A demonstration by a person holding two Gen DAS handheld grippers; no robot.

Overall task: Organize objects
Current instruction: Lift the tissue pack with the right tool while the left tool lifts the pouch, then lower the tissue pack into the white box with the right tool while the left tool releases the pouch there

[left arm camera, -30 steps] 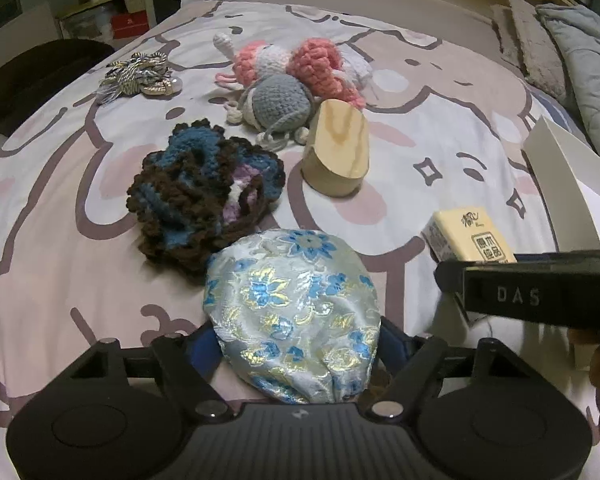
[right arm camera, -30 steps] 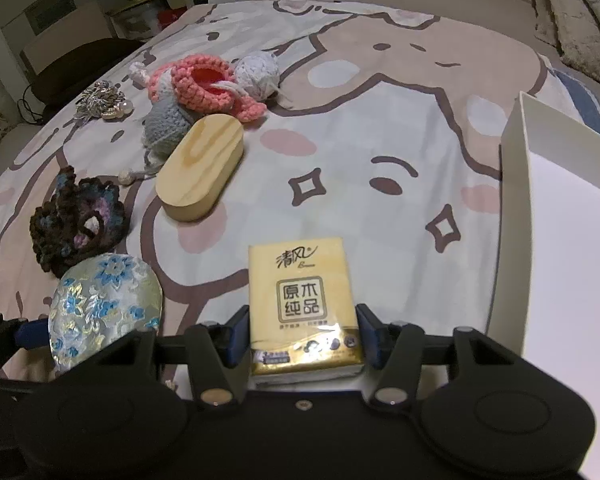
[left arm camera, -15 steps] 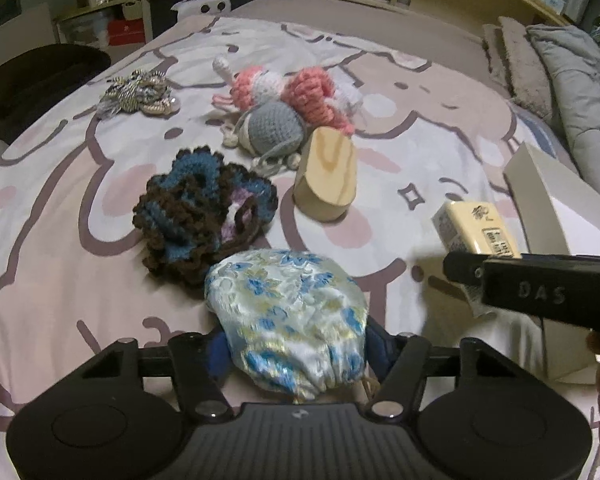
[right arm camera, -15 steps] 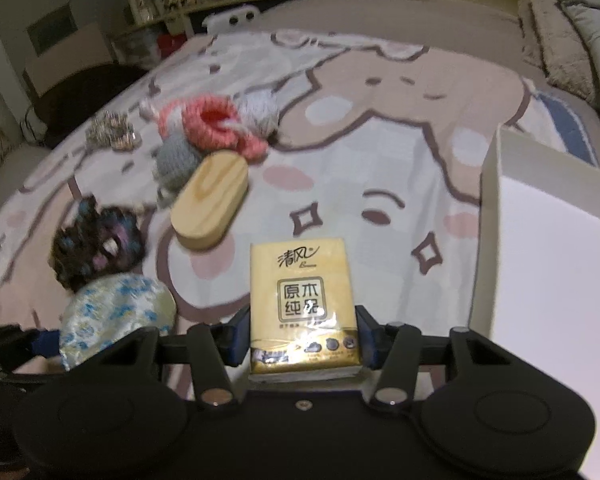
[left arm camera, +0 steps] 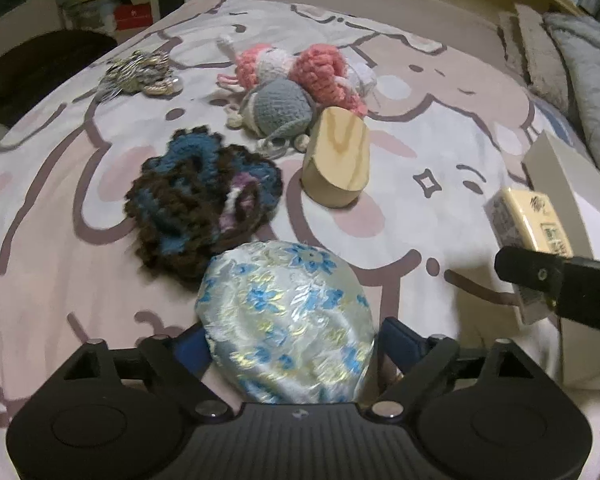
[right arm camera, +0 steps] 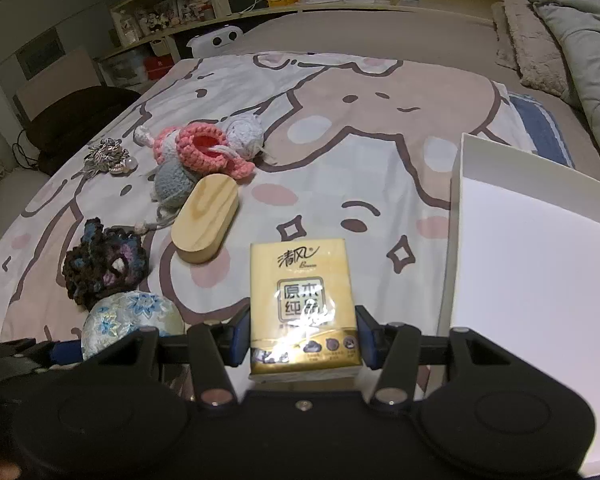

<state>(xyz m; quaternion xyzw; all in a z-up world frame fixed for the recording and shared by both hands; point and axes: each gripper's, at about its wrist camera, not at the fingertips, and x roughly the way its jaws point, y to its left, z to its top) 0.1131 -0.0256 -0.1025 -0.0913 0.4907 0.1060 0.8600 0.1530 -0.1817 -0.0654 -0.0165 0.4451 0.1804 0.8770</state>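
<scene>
Step in hand: carrying to the box. Right gripper [right arm camera: 303, 338] is clamped on the yellow plastic-wrapped tissue pack [right arm camera: 302, 304], lifted off the bed [right arm camera: 340, 168] just beside the open white cardboard box [right arm camera: 540, 280]; judged next, swing right and release inside. Left gripper [left arm camera: 290, 344], jaws just opened wider, loosely brackets the pale-blue floral brocade pouch [left arm camera: 288, 320] resting on the bed, not pinching it; re-closing is needed.

Black left gripper [left arm camera: 290, 344], blue jaws, silver screws
</scene>
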